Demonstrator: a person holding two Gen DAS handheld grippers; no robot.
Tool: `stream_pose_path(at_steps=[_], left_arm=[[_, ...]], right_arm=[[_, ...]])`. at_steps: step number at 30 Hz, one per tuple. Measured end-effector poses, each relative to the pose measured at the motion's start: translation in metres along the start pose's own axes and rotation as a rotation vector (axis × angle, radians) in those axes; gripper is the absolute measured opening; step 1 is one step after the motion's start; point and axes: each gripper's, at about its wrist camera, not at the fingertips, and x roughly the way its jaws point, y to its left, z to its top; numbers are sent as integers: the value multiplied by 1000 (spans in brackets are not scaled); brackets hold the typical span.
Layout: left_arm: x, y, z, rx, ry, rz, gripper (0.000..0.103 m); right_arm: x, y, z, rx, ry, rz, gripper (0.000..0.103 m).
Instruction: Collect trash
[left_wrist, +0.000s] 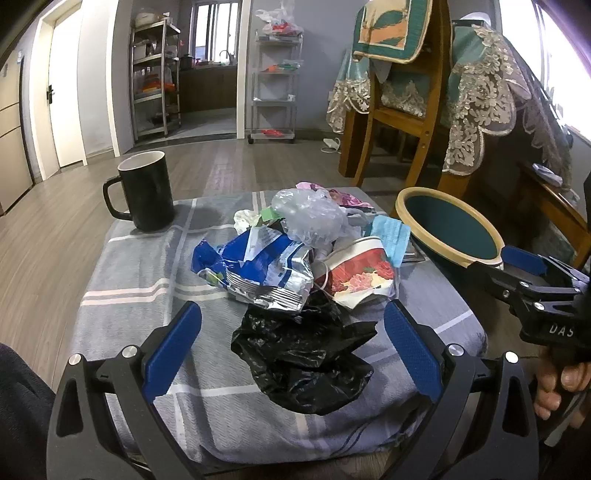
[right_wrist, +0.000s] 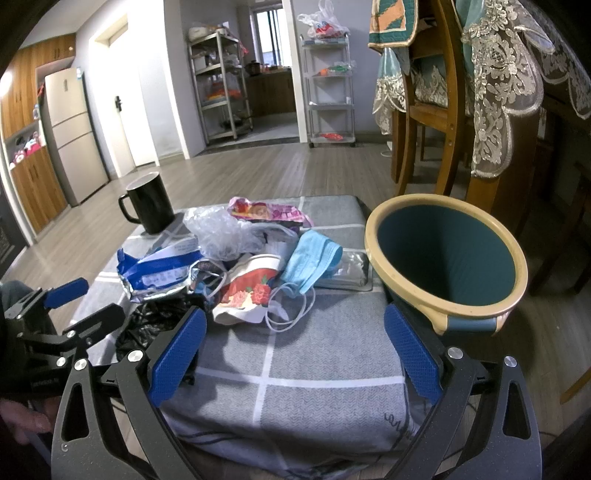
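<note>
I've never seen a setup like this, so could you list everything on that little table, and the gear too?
black bag: one, black, pile's near edge
snack wrapper: one, blue and silver, pile's left
paper cup: one, red floral, crushed, pile's middle
face mask: one, light blue, pile's right
clear bag: one, transparent, atop pile
pink wrapper: one, pile's far side
mug: one, black, far left corner
bin: one, teal with cream rim, right of table
cloth: one, grey checked, covering table
left gripper: blue fingers, open
right gripper: blue fingers, open

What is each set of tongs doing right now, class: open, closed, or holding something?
Left tongs: open, holding nothing, with the black bag lying between the fingers.
Right tongs: open, holding nothing, over the grey cloth.
</note>
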Motion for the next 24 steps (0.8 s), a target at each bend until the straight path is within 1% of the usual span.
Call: stream_pose_path(at_steps=[3, 9, 13, 14, 15, 17, 20, 22, 24], left_arm=[[1, 3, 3, -18, -3, 2, 97], [6, 25, 14, -124, 14, -1, 97], [20, 42, 21, -192, 62, -24, 96], [25, 47, 24, -217, 81, -42, 95], [31, 53, 25, -246, 99, -71, 93], [41, 63, 27, -292, 134, -102, 81], [60, 77, 27, -376, 200, -137, 71], [70, 86, 24, -441, 235, -171, 67], [78, 93, 20, -502, 253, -206, 66]], right_arm=[[0, 0, 0, 1, 3, 6, 97], [2, 1, -1, 9, 10, 25, 96], [3, -2, -1, 17, 18, 30, 96], [3, -1, -1, 17, 19, 30, 96], [3, -1, -2, 15, 22, 31, 96], [3, 0, -3, 11, 26, 33, 96], [5, 2, -3, 1, 33, 32, 96], [4, 3, -5, -3, 37, 31, 96], [4, 4, -6, -2, 44, 32, 96]])
